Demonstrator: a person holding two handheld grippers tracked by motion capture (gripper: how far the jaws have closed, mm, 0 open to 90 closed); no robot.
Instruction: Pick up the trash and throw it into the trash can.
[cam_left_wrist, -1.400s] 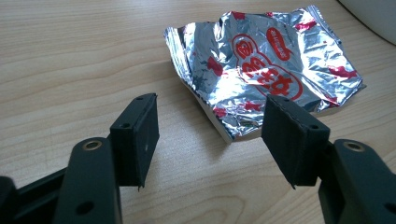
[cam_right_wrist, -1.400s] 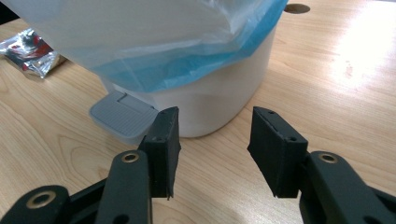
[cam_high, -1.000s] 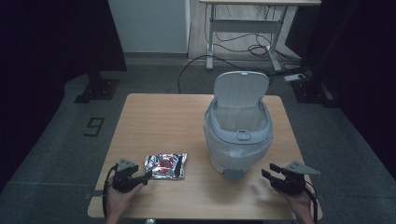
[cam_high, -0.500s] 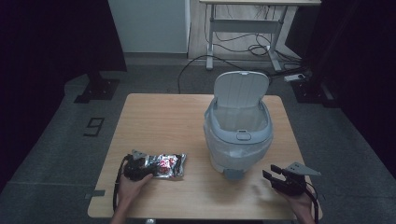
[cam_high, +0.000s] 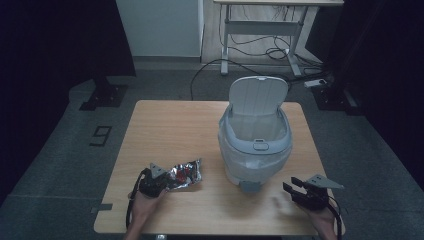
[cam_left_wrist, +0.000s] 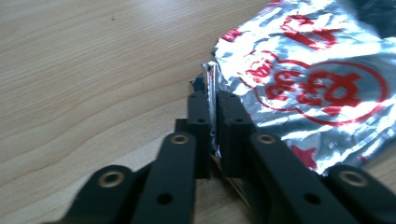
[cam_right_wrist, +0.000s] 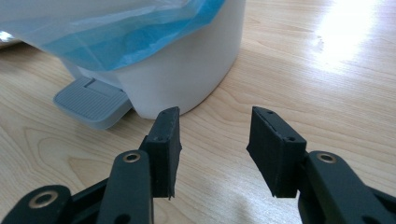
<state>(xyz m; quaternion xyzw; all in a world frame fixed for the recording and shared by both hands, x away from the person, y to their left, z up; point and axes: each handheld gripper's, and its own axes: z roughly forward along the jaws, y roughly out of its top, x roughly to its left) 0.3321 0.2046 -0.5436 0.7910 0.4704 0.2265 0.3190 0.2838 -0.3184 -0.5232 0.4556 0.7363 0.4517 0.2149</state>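
Two jaws of your left gripper (cam_left_wrist: 212, 119) have just closed, pinching the foil wrapper (cam_high: 186, 174) by its edge. Next, lift it toward the open bin (cam_high: 255, 150) at two o'clock; your right gripper (cam_right_wrist: 212, 149) waits with jaws parted, grasping nothing.

1. A light wooden counter (cam_high: 165, 125) stands on a grey carpeted floor (cam_high: 65, 150).
2. Dark curtains (cam_high: 55, 40) hang at the left and right.
3. A white panel (cam_high: 159, 27) stands at the back.
4. A desk with white legs (cam_high: 260, 30) has cables (cam_high: 272, 50) trailing beneath it.
5. A "9" mark (cam_high: 101, 135) lies on the floor.

We note the left tool (cam_left_wrist: 212, 116) advanced to the foil wrapper (cam_left_wrist: 308, 70); its jaws just closed, apparently pinching its edge.
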